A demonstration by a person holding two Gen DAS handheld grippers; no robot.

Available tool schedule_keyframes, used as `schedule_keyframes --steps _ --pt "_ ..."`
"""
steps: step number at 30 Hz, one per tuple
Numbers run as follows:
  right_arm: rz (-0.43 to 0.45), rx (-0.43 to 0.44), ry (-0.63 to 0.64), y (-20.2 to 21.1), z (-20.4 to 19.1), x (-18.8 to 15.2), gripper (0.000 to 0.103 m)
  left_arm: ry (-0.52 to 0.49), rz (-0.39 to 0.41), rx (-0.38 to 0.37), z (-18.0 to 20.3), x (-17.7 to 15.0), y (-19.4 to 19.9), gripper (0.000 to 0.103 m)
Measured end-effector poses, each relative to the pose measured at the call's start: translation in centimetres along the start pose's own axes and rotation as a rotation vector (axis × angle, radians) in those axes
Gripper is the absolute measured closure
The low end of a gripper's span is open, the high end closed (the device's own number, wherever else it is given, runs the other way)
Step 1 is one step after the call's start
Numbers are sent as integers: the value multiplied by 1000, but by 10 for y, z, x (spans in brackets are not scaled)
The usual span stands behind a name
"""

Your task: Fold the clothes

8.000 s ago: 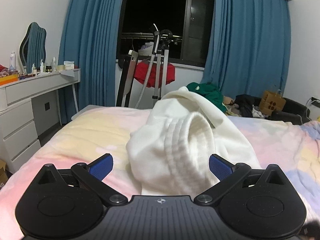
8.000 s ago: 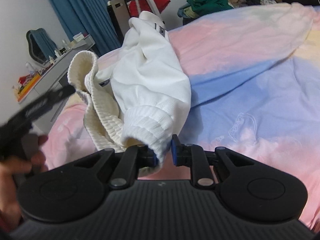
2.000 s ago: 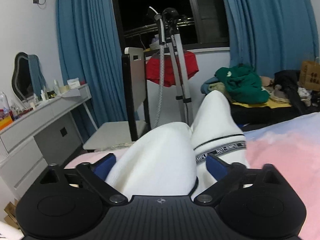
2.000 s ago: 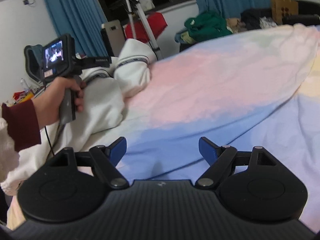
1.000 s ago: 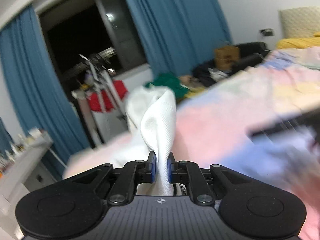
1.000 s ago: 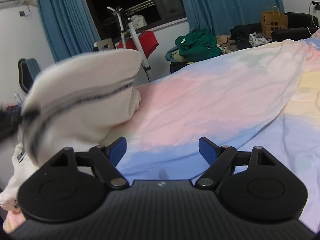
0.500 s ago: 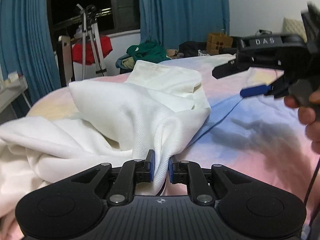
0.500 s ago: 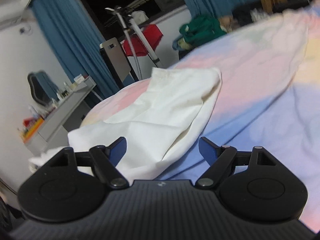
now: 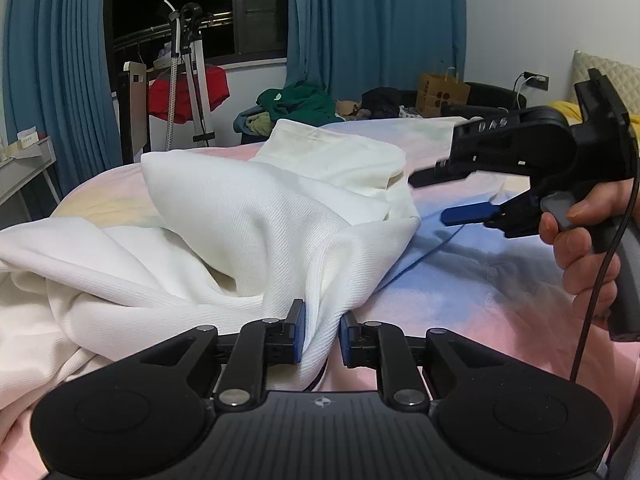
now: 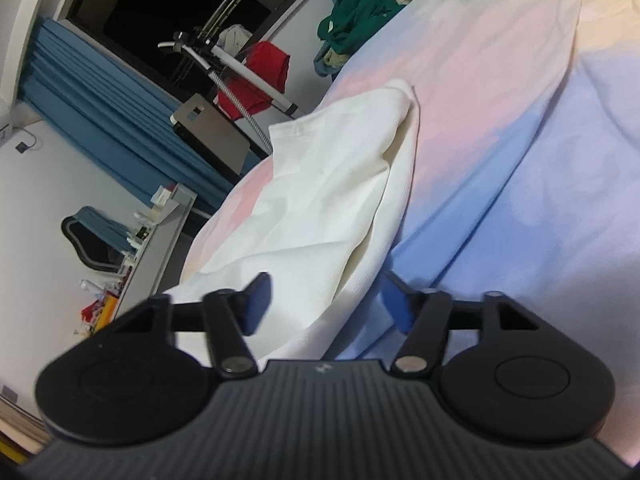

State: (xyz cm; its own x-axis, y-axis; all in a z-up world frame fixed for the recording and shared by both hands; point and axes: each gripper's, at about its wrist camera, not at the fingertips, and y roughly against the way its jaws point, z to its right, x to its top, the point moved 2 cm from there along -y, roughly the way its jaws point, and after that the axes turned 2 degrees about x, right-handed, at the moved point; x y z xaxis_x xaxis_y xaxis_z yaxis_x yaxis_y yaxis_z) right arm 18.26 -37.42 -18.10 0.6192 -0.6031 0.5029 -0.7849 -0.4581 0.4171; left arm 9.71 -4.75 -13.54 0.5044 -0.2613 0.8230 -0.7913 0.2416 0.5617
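Left wrist view: the left gripper (image 9: 320, 330) is seen at 6 o'clock with its jaws nearly together and easing apart. A ridge of the white garment (image 9: 240, 220) is caught between the blue pads; the left one presses the cloth, and a sliver of gap shows at the right one. The garment is heaped on the bed (image 9: 460, 300) from centre out to 9 o'clock, its left end cut off by the frame edge. At 3 o'clock the right gripper (image 9: 444, 196) is held by a hand (image 9: 580, 248) that is partly cropped.

Right wrist view: the picture is tilted and a bit blurred. The right gripper's (image 10: 324, 304) jaws are seen roughly half apart and closing, with the garment's (image 10: 328, 184) near edge lying between them, not yet pinched. Where the cloth runs under the gripper body can't be made out.
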Motion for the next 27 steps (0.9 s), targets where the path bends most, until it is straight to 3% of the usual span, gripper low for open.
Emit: schedule_keyframes --steps 3,9,15,20,27 --pt "-23 5 -18 -2 3 -1 75 0 -4 6 1 1 1 84" --pt "29 -20 -107 4 18 12 75 17 -8 8 1 2 1 83" --pt "10 -110 -280 -24 55 41 73 42 -11 -9 -3 3 0 83" --pt "-28 -77 -262 -69 73 74 74 83 -14 -37 -8 4 -4 83" --pt "6 -27 -133 -124 79 102 77 166 -17 -99 -21 7 -18 81"
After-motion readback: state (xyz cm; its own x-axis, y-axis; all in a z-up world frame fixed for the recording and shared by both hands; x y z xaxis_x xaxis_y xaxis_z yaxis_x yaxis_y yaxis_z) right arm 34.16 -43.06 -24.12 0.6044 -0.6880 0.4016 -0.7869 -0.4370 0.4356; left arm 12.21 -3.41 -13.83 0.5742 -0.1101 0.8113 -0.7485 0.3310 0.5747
